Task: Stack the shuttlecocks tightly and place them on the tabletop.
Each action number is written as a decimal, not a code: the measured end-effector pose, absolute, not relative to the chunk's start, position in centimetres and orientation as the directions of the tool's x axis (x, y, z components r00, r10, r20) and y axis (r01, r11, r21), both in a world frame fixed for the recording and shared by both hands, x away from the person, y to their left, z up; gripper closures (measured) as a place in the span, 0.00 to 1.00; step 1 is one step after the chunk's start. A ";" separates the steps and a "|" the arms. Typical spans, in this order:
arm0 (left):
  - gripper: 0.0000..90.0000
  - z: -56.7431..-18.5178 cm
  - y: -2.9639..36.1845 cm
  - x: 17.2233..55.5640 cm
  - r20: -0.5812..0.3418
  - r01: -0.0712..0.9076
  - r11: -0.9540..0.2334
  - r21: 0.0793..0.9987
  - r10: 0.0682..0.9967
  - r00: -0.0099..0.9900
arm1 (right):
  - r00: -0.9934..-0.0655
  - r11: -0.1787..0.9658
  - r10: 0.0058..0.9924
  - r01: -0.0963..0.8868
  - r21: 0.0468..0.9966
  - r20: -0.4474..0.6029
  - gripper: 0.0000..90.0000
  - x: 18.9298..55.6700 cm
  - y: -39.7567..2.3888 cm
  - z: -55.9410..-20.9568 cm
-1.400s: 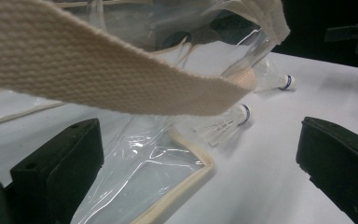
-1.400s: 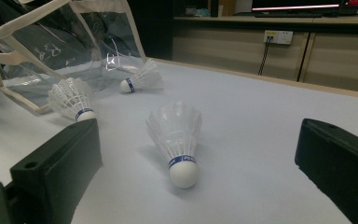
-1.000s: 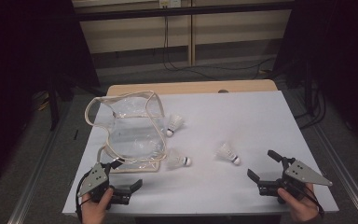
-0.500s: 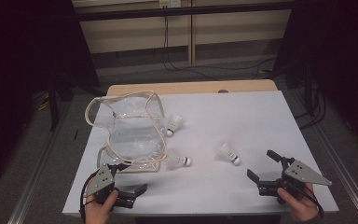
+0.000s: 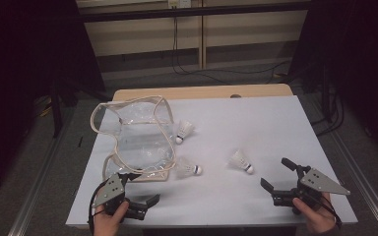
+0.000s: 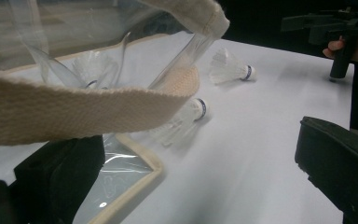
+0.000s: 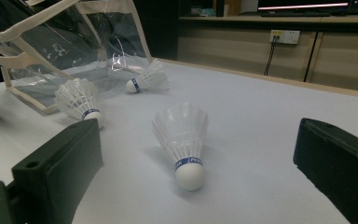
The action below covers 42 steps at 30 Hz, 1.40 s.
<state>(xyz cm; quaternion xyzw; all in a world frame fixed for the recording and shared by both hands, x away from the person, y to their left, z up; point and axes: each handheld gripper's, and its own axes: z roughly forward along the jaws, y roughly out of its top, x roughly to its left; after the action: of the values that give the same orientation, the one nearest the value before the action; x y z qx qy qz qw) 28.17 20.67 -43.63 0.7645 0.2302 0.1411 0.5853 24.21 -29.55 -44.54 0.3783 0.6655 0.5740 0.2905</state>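
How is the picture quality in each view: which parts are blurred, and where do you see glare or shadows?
Left gripper view: the woven strap of the clear bag is near and soft, and the shuttlecocks behind it look hazy. Right gripper view: the nearest shuttlecock is sharp with a soft shadow beside it; small glints sit on the bag's plastic. High view: the white table is evenly lit, its surroundings dark.

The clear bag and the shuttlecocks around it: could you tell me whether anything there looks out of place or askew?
The clear bag sags crumpled, its cream-trimmed rim bent unevenly. Three shuttlecocks lie tipped on the white table outside it: one by its far side, one by its near corner, one apart towards the right gripper. Nothing looks damaged.
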 end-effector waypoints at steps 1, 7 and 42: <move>0.02 -43.6 20.6 28.2 -0.049 0.186 -0.218 0.958 0.516 0.855 | -0.546 0.056 0.837 0.171 0.984 0.048 0.01 24.2 -29.6 -44.5; 0.02 -43.7 20.1 28.1 -0.055 0.193 -0.219 0.956 0.511 0.858 | -0.544 0.052 0.838 0.168 0.984 0.048 0.01 24.2 -29.6 -44.6; 0.02 -44.1 17.6 28.0 -0.071 0.212 -0.241 0.947 0.486 0.871 | -0.546 0.054 0.837 0.166 0.985 0.047 0.01 24.2 -29.5 -44.5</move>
<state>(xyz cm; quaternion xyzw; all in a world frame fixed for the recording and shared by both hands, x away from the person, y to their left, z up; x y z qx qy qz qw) 28.05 17.60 -44.05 0.7787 0.2242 0.1194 0.5737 24.22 -29.53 -44.51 0.3772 0.6649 0.5752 0.2913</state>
